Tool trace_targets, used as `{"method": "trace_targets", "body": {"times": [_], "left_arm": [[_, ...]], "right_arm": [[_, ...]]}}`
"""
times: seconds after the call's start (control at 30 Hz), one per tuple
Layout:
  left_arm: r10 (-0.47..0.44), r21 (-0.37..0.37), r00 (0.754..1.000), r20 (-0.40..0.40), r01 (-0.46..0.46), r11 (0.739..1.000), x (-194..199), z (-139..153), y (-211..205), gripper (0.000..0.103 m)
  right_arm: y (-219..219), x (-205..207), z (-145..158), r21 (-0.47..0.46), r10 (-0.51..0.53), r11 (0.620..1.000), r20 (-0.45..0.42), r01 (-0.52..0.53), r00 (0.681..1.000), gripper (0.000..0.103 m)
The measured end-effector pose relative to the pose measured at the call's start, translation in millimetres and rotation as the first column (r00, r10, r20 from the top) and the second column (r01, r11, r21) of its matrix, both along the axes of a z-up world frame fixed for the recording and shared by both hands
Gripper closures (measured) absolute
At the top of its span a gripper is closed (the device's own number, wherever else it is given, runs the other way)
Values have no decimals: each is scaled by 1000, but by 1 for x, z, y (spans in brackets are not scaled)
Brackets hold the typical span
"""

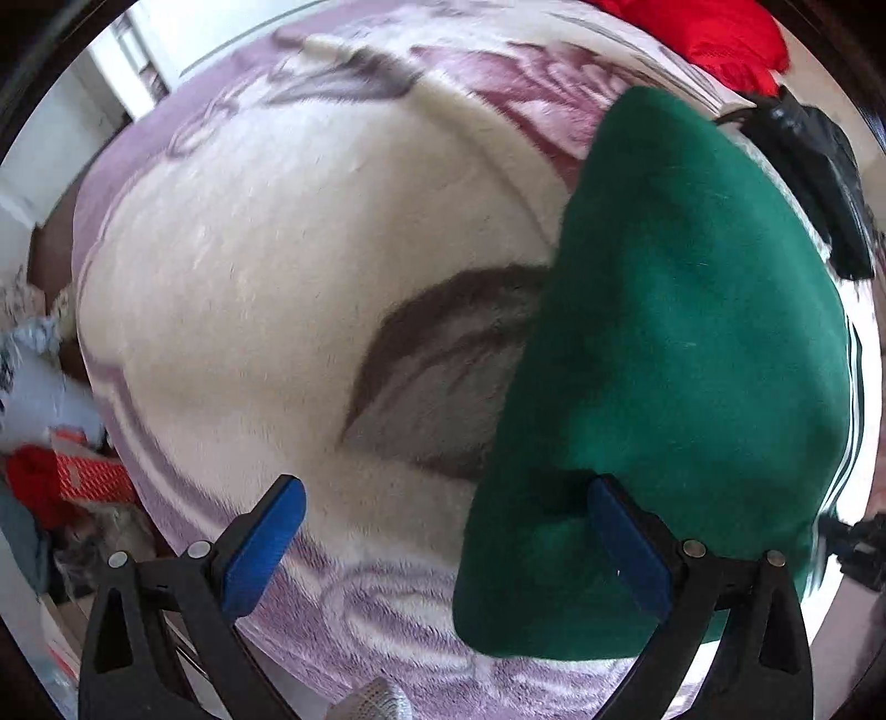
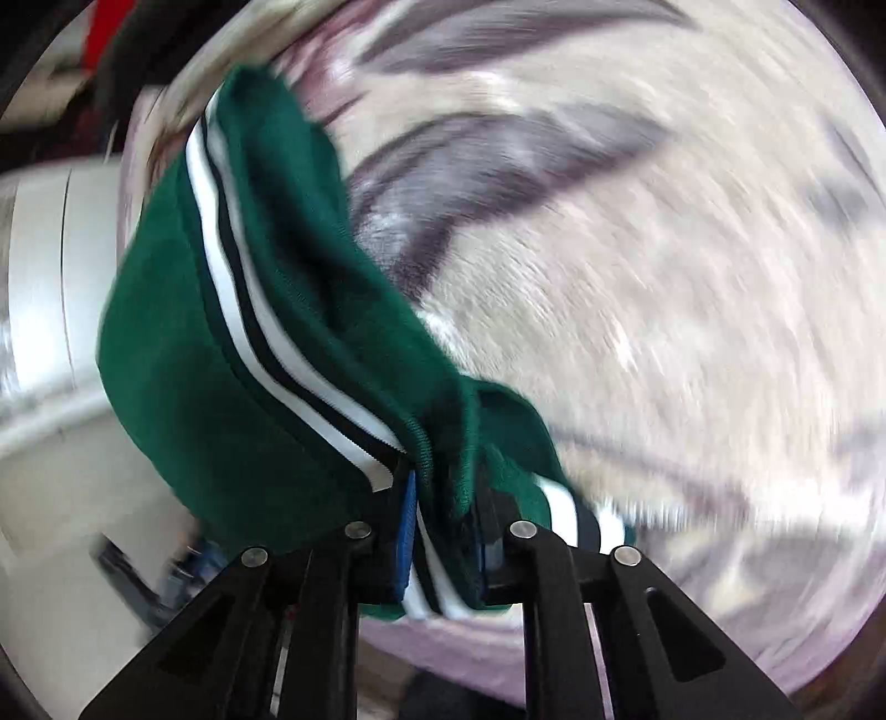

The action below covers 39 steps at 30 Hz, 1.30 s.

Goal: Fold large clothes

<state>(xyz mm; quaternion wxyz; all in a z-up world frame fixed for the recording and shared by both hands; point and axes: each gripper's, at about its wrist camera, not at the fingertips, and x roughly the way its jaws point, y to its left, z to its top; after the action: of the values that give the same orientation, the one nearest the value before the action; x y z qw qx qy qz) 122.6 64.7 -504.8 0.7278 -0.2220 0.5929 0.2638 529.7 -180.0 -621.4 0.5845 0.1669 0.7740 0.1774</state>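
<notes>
Pinching a bunched edge of the dark green fleece garment (image 2: 232, 354), the right hand-held gripper (image 2: 443, 531) has its blue-padded jaws drawn in close on the cloth, right where a white-and-black striped band (image 2: 243, 288) gathers into the grip. From there the fabric hangs and trails away towards the upper left of that view, folded over itself, with the stripe running along the crease.

In the other view, the left hand-held gripper (image 1: 443, 526) stands spread wide and holds nothing; one blue pad hangs over the bed cover, the other over the near corner of the green garment (image 1: 664, 360), and I cannot tell whether it touches the cloth. Past the pads the garment lies in a broad, fairly flat panel on the plush cream-and-lilac blanket with grey leaf pattern (image 1: 277, 266), which covers the bed. Beyond that, at the far edge, sits a red cloth item (image 1: 720, 39).

By my reading the garment is soft, thick and floppy, light enough to lift by an edge yet prone to sagging and clinging to the plush cover. The firmer striped trim and the corners look like the best holds; a grip in mid-panel would likely just bunch it.
</notes>
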Motion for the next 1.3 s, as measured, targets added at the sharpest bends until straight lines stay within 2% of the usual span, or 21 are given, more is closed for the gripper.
{"method": "trace_targets", "body": {"times": [0.03, 0.07, 0.1, 0.17, 0.2, 0.27, 0.3, 0.37, 0.4, 0.43, 0.47, 0.63, 0.73, 0.87, 0.97, 1.03, 1.13, 1.17, 1.2, 1.27, 1.3], "left_arm": [[-15, 10, 1000, 2, 15, 1000, 3, 2, -2, 0], [-28, 19, 1000, 1, 28, 999, 6, 3, -4, 0], [-40, 27, 999, 1, 40, 999, 9, 4, -7, 0], [-44, 20, 999, 11, 44, 999, 10, 2, -8, 0], [-43, 17, 999, 14, 43, 999, 10, 2, -10, 0], [-40, 11, 999, 17, 40, 999, 9, 1, -15, 0], [-38, 6, 999, 19, 38, 999, 8, 0, -18, 0], [-41, 5, 999, 16, 40, 999, 6, -2, -21, 0], [-46, 7, 999, 15, 46, 999, 6, -1, -21, 0], [-49, 10, 999, 14, 49, 999, 5, -1, -23, 0], [-55, 13, 998, 13, 54, 998, 4, 1, -24, 0], [-52, -8, 998, 39, 52, 999, 0, 2, -22, 0], [-44, -20, 998, 43, 45, 999, 2, -1, -23, 0], [-51, -38, 998, 45, 53, 998, 4, -3, -26, 0], [-70, -19, 997, 38, 71, 997, 5, 0, -27, 0], [-78, -17, 996, 37, 79, 997, 6, 4, -26, 0], [-72, -12, 996, 61, 73, 997, 7, 15, -19, 0], [-70, -9, 995, 69, 71, 997, 8, 19, -18, 0], [-66, -3, 995, 81, 66, 998, 11, 24, -16, 0], [-59, -7, 993, 102, 60, 998, 17, 33, -12, 0], [-57, -14, 992, 117, 59, 998, 23, 36, -9, 0]], "right_arm": [[1, 3, -1, 20, -5, 1000, -16, 5, 1000, 80], [0, 6, 1, 41, -24, 999, -35, 26, 999, 71], [-3, 7, 7, 32, -33, 999, -38, 35, 999, 54], [-10, 7, 25, 5, -49, 999, -1, 49, 999, 47], [-14, 3, 34, 46, -69, 997, -4, 69, 998, 45], [-14, -4, 37, 89, -75, 993, -48, 79, 996, 33], [-9, -11, 34, 102, -63, 992, -72, 70, 995, 32], [3, -23, 19, 100, -25, 994, -109, 36, 994, 32], [7, -32, 10, 101, -12, 995, -123, 24, 992, 43], [11, -40, 8, 84, -11, 996, -99, 19, 995, 62], [11, -44, 11, 74, -10, 997, -79, 16, 997, 94], [-8, -39, 62, 69, -94, 993, 32, 91, 995, 95], [-13, -35, 80, 22, -65, 998, 87, 64, 994, 95], [-4, -40, 29, -88, -11, 996, 56, 16, 998, 96], [-6, -29, -9, -100, -8, 995, -6, 8, 1000, 95], [-4, -21, -11, -86, 1, 996, -41, -5, 999, 93], [-10, -10, 7, -57, 0, 998, -74, -5, 997, 73], [-17, -7, 20, -74, -11, 997, -45, 7, 999, 56], [-22, 0, 34, -97, -31, 995, 6, 32, 999, 50], [-25, 13, 59, -84, -68, 994, 95, 76, 993, 50], [-22, 19, 70, -34, -94, 995, 119, 99, 988, 50]]}}
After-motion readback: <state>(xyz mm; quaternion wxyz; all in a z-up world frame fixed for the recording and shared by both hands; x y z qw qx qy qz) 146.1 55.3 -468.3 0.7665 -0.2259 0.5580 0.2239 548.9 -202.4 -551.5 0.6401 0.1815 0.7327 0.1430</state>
